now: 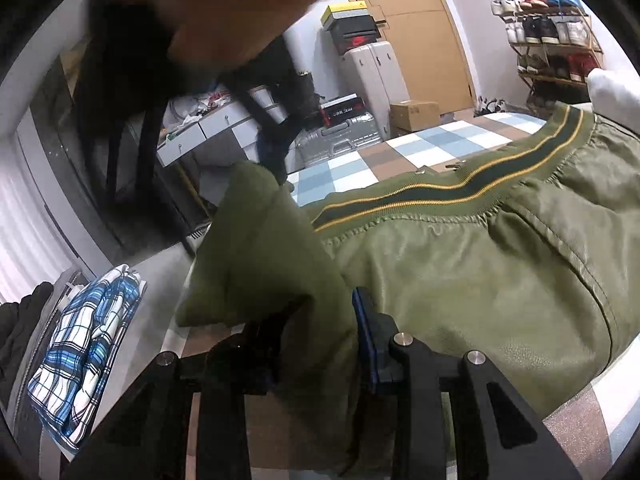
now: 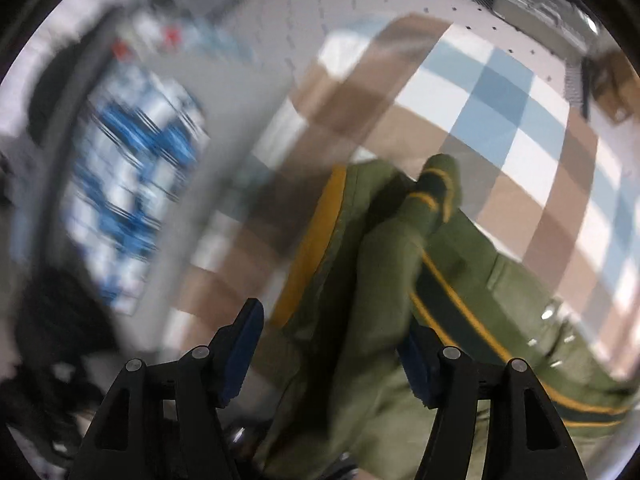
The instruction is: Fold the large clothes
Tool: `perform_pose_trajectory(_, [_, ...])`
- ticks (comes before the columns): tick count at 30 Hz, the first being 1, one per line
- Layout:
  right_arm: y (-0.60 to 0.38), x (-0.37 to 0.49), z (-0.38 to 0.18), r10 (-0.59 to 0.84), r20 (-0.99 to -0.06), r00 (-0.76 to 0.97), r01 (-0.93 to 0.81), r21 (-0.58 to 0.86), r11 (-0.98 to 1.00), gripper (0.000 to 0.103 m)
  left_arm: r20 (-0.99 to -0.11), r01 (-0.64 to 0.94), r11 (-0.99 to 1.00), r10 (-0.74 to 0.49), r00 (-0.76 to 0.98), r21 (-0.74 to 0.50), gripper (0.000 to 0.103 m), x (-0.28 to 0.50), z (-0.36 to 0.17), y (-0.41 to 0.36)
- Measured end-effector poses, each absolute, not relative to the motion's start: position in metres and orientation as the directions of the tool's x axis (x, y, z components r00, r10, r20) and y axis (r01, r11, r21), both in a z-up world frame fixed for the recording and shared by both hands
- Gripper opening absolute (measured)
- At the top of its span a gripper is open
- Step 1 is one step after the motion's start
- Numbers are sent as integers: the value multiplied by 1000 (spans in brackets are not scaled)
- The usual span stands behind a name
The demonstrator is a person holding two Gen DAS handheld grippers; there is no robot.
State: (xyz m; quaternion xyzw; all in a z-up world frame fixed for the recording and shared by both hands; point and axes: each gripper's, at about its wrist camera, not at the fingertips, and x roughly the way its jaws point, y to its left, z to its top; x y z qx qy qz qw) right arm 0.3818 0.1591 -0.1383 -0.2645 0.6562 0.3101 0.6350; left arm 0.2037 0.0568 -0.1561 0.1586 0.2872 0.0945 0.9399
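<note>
- the olive green satin bomber jacket [image 1: 460,264] with dark green and yellow striped ribbed trim lies on the blue, white and brown checked bed cover [image 1: 420,140].
- the left gripper [image 1: 320,344] is clenched on a raised fold of the jacket's green fabric, which stands up between its blue-padded fingers.
- the right gripper [image 2: 332,356] hangs over the jacket near its striped cuff [image 2: 436,188]; its jaws stand apart, fabric between them, and the blurred view does not show the pads pressing it.
- a folded blue and white plaid shirt [image 1: 84,356] lies well to the left of the jacket, off the bed cover.
</note>
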Motion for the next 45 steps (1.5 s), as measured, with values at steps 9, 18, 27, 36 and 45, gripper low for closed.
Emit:
perform_pose_trajectory(9, [209, 348, -184, -237, -954, 183, -864, -271, 423, 39, -535, -53, 970, 177, 826, 238, 26, 191, -149, 81])
perform_pose_trajectory(18, [183, 348, -157, 13, -986, 164, -830, -131, 543, 25, -556, -77, 996, 91, 826, 49, 22, 174, -138, 128])
perform_pose_trajectory(27, [190, 341, -119, 208, -959, 191, -813, -36, 581, 22, -534, -138, 989, 144, 833, 52, 20, 154, -114, 153])
perform_pose_trajectory(36, [146, 338, -39, 602, -789, 120, -779, 301, 550, 20, -404, -141, 980, 187, 895, 142, 19, 116, -52, 140])
perform_pose_trajectory(45, [-68, 346, -39, 815, -541, 208, -605, 583, 542, 20, -397, 226, 966, -159, 904, 128, 35, 114, -41, 21])
